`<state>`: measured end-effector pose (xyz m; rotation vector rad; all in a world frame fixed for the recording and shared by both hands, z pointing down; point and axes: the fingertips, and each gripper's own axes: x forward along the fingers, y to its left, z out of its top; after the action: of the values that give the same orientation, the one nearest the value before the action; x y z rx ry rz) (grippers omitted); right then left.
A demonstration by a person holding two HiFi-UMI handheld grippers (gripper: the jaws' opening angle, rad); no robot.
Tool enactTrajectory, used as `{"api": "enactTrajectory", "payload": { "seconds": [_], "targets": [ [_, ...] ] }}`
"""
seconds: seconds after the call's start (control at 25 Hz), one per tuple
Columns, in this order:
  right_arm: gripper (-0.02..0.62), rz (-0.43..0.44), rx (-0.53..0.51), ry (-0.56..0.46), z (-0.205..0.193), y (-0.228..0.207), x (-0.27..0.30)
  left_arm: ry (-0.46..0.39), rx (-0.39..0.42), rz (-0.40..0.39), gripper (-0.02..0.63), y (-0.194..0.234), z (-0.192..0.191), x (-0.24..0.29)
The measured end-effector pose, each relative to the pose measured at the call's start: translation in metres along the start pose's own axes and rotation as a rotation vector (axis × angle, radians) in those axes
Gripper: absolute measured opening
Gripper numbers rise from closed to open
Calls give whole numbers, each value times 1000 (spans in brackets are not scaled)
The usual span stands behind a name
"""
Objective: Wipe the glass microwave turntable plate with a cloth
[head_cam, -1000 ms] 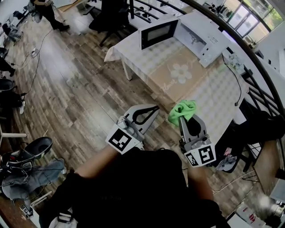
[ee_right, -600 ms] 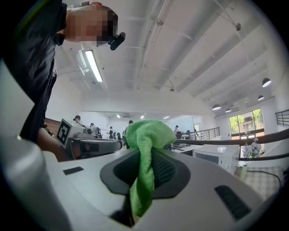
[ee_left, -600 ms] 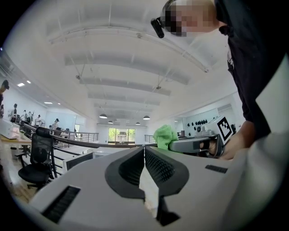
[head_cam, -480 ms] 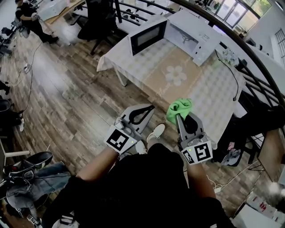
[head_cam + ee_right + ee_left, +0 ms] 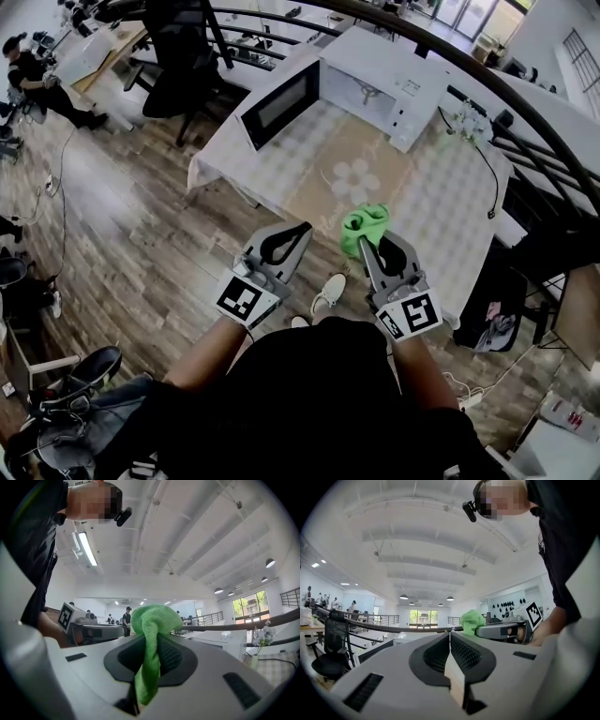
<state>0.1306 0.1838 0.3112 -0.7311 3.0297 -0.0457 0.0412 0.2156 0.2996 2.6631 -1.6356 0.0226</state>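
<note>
we have stepped closer: the table (image 5: 441,202) edge now lies under both grippers. the right gripper (image 5: 367,246) pinches the green cloth (image 5: 365,223); the left gripper (image 5: 302,230) is closed and empty. the open microwave (image 5: 394,84) stands at the far edge, with bare tabletop between. we cannot make out the plate.

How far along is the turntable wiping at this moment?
Done: the green cloth is clamped in the right gripper, and the microwave stands open. In hand: both grippers are short of the table, the left gripper shut, empty. Left: the plate, unseen here, and all the wiping.
</note>
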Motion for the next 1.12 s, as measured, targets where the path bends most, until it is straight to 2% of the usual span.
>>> {"api": "enactTrajectory", "payload": {
  "seconds": [0.32,0.68,0.88,1.12],
  "targets": [
    [63,-36,25,10,-1,-71,34,18,4,-33,21,36,6,76],
    [64,-90,54,44,-12,-124,57,41,4,-71,21,67,1,134],
    [64,-168,87,76,-29,-151,71,53,22,-122,21,94,-10,164],
    [64,-322,149,127,-54,-176,101,69,30,-250,21,138,-29,198]
  ]
}}
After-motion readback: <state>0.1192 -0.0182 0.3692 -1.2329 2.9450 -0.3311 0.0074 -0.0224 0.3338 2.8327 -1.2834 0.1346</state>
